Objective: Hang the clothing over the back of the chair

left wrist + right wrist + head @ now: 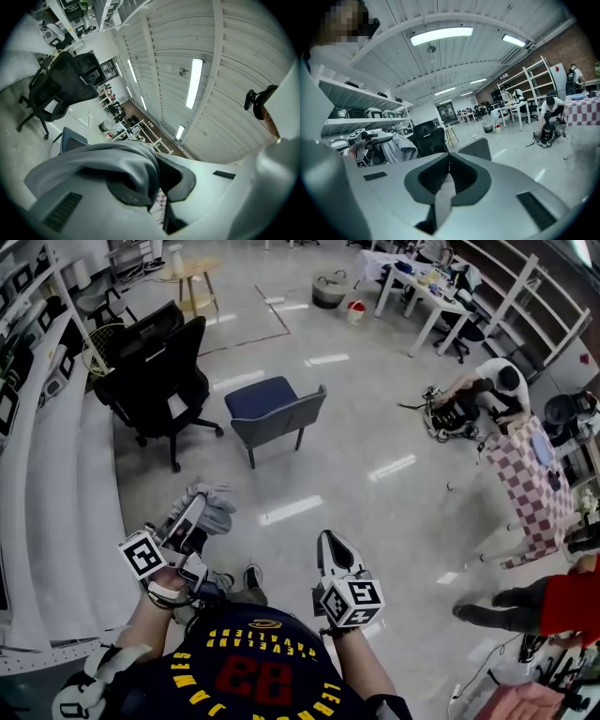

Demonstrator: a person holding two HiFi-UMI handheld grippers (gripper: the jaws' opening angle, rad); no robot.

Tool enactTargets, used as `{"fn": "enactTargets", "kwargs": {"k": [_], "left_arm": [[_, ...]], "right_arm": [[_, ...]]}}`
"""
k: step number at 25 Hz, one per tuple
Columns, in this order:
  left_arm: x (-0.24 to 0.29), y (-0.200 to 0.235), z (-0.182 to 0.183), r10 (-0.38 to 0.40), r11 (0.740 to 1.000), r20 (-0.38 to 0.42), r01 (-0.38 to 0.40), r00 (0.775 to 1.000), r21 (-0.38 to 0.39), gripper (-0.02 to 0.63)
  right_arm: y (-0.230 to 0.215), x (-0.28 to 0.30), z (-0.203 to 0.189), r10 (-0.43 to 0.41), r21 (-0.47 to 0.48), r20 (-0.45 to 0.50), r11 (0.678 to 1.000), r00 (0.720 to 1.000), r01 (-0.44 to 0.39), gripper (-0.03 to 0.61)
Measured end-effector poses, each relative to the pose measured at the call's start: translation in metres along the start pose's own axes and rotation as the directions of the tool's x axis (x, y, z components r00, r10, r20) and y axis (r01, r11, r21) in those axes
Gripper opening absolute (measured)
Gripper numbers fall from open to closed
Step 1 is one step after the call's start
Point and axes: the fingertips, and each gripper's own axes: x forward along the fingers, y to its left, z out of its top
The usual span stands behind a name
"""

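Two left gripper (157, 185) jaws pinch the grey clothing (93, 161).

Two black office chairs (155, 381) stand near the floor's (375, 427) left edge, beside long white shelving (47, 474). A wooden stool (192, 282) is at the far edge, and a basket (328, 289) sits right of it, near a white table (422, 287). Toward the right edge a person (492, 385) crouches over dark equipment (450, 413), just beyond a table under a red-checked cloth (530, 488). Another person in a red top (562, 601) is at the near right corner.
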Motion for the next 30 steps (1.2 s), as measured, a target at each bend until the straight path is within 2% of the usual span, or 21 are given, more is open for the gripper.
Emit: {"fn": "enactTargets", "kwargs": {"k": [10, 17, 24, 30], "left_arm": [[0.021, 0.053, 0.051, 0.007, 0.999, -0.028, -0.006, 1.0, 0.052, 0.028], [0.036, 0.082, 0.078, 0.023, 0.999, -0.009, -0.023, 1.0, 0.032, 0.028], [0.08, 0.114, 0.095, 0.058, 0.997, 0.004, -0.058, 0.998, 0.044, 0.028], [0.114, 0.111, 0.114, 0.105, 0.991, 0.039, -0.107, 0.994, 0.08, 0.028]], "right_arm": [[0.015, 0.079, 0.017, -0.026, -0.02, -0.038, 0.999, 0.999, 0.025, 0.012], [0.019, 0.116, 0.02, -0.015, -0.023, -0.066, 1.0, 0.998, 0.014, 0.012], [-0.011, 0.172, 0.022, 0.014, -0.025, -0.096, 1.0, 0.995, -0.017, 0.012], [-0.038, 0.206, 0.05, 0.065, -0.019, -0.091, 0.998, 0.994, -0.067, 0.012]]}}
